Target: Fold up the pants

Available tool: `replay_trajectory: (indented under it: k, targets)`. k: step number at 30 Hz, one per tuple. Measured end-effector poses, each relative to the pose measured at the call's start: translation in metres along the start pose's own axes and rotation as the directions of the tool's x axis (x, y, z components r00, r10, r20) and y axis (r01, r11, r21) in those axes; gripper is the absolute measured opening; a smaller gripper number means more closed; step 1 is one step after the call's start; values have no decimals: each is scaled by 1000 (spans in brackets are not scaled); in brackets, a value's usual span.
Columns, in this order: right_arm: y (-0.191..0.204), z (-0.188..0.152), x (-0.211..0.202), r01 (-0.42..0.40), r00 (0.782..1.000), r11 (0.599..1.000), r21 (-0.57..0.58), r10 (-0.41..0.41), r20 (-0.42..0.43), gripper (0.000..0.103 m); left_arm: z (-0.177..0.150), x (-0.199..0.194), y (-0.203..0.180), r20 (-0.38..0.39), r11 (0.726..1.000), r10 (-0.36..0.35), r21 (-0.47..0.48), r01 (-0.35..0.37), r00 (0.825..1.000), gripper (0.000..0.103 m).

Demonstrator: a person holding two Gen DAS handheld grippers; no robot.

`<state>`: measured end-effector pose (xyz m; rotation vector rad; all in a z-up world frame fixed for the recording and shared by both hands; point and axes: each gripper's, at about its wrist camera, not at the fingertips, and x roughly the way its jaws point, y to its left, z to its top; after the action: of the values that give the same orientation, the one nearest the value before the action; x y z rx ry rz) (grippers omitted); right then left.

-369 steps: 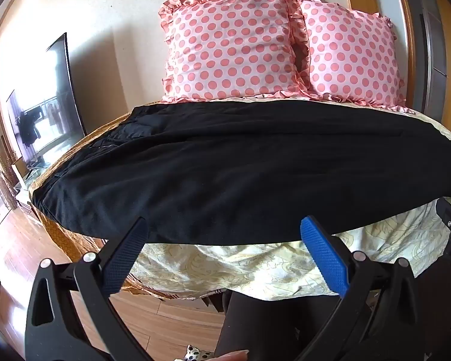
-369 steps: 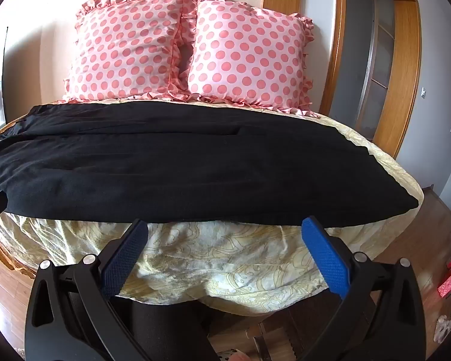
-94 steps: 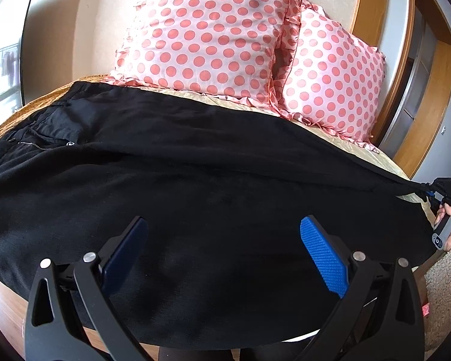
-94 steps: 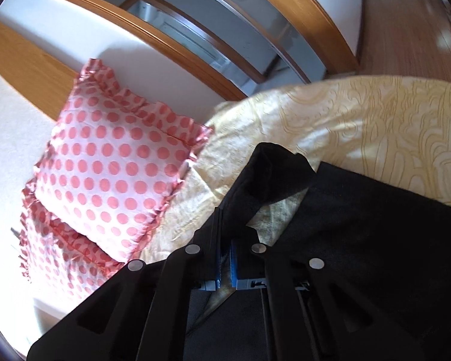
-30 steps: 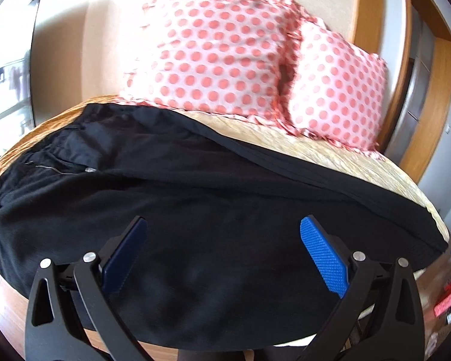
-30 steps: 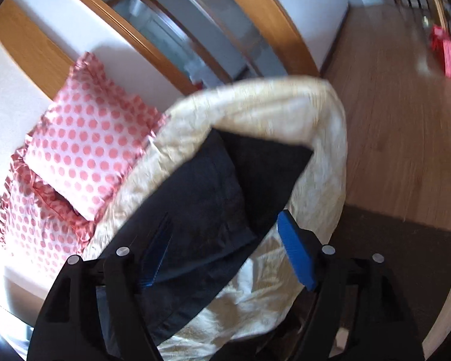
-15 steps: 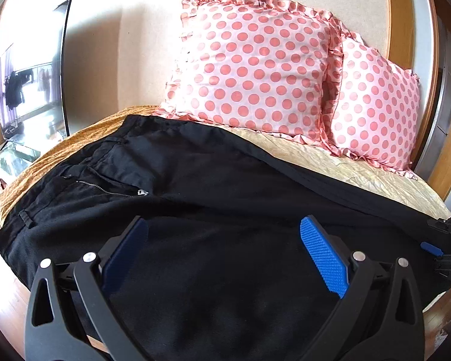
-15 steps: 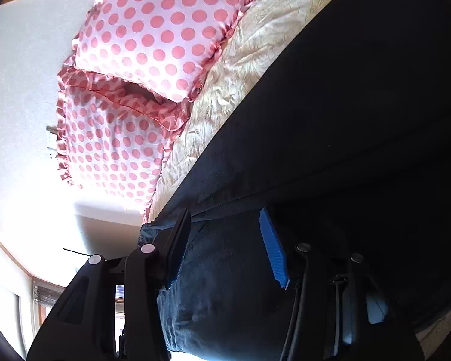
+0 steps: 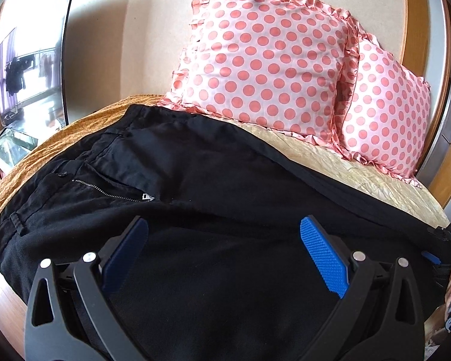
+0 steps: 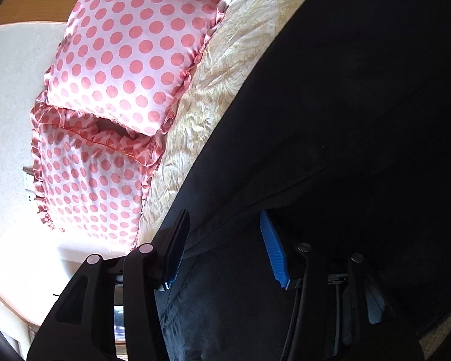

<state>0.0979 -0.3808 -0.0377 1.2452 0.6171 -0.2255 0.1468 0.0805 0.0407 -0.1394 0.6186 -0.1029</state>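
Black pants (image 9: 213, 186) lie spread across the bed, waistband and open zipper (image 9: 111, 192) at the left, legs running right. My left gripper (image 9: 222, 255) is open just above the upper thigh area, holding nothing. My right gripper (image 10: 222, 240) is open and rolled sideways, low over the black pants (image 10: 330, 138) near the leg ends, with cloth lying between its blue pads (image 10: 273, 252). It also shows at the right edge of the left wrist view (image 9: 445, 240), with the person's hand behind it.
Two pink polka-dot pillows (image 9: 264, 63) stand against the headboard wall behind the pants. A pale yellow bedspread (image 9: 360, 174) shows beyond the pants. A television (image 9: 33, 72) stands at far left. A wooden door frame (image 9: 445, 150) is at right.
The left gripper has moved left toward the waistband, still open. The right gripper let go of the leg hem, swung away, then came back low over the pants, rolled sideways and open.
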Motion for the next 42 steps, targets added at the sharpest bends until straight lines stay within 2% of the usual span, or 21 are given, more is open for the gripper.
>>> replay_trajectory:
  k: [3,4,5,7,10,14,17,19,23,25,27,30,33,34,35,37,39,42]
  targets:
    - [1,4,2,-6,1000,999,-34,7,29,34,9,5,3,-17,1000,-21,-8,21,1000,101]
    - [-2,6,2,-11,999,999,-40,13,37,18,13,7,4,-21,1000,-26,-16,25,999,101]
    - [-4,8,2,-20,999,999,-42,22,39,7,18,10,6,-26,999,-27,-20,27,999,101]
    - [-10,12,5,-45,999,998,-40,47,26,3,30,20,9,-53,999,-35,-34,33,998,101]
    - [-11,8,1,-76,997,994,-85,78,20,3,52,45,14,-120,997,-46,-67,38,992,101]
    - [-10,3,-18,-139,990,981,-139,142,9,2,85,82,15,-169,998,11,-52,-20,985,101]
    - [-15,0,-27,-155,988,977,-144,156,-5,2,105,107,13,-185,997,53,-46,-63,981,100]
    - [-16,-2,-30,-157,988,976,-150,156,-13,2,117,128,13,-222,994,68,-63,-84,973,99]
    - [-15,-2,-28,-158,988,973,-166,156,-21,2,134,171,16,-315,985,91,-113,-133,945,84]
    - [-16,0,-27,-160,987,972,-171,158,-27,2,139,195,21,-379,974,84,-162,-155,922,75]
    - [-16,2,-25,-162,987,971,-175,158,-32,2,140,211,26,-417,966,77,-192,-171,906,74]
    - [-15,3,-24,-158,987,969,-192,155,-34,2,144,228,31,-431,949,105,-225,-220,896,67]
    - [-14,4,-22,-152,988,966,-209,148,-35,2,149,242,41,-444,927,145,-252,-279,884,55]
    - [-15,4,-21,-152,988,966,-210,147,-36,2,150,246,45,-451,920,148,-265,-290,880,48]
    - [-15,4,-20,-152,988,966,-211,147,-38,2,150,248,48,-454,912,149,-281,-300,879,35]
    - [-15,5,-19,-154,988,964,-216,149,-40,2,150,247,57,-442,897,141,-322,-303,886,19]
    - [-15,6,-19,-156,988,963,-221,151,-39,2,148,238,63,-418,885,111,-371,-280,902,14]
    - [-13,8,-21,-163,987,959,-232,159,-35,2,147,213,64,-368,893,102,-376,-249,924,11]
